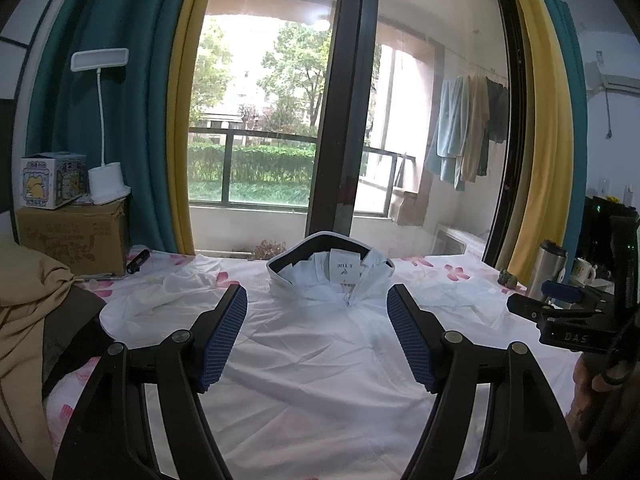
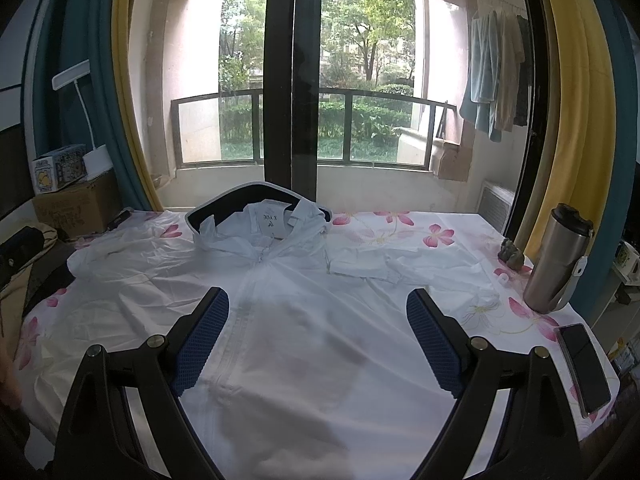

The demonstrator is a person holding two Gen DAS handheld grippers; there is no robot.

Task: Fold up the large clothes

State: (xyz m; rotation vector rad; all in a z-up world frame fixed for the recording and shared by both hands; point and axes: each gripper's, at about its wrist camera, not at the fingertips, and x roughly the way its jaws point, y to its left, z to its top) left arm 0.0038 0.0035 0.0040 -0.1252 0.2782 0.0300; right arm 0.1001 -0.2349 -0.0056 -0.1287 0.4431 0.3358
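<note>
A white jacket (image 2: 304, 320) lies flat on a table with a flowered cloth (image 2: 500, 312), front side up, the zipper closed. Its hood (image 2: 256, 216) is at the far edge, near the window (image 2: 280, 80), and the sleeves are spread to both sides. The left gripper (image 1: 316, 336) is above the chest part of the jacket with its fingers spread wide, and nothing is between them. The right gripper (image 2: 318, 336) is also above the jacket, fingers spread and holding nothing. In the left wrist view the right gripper (image 1: 560, 320) shows at the right edge. On the table's right side a steel bottle (image 2: 556, 260) stands, and a phone (image 2: 584, 364) lies near it. A box (image 1: 76, 236) with a lamp (image 1: 106, 176) on it stands at the left.
</note>
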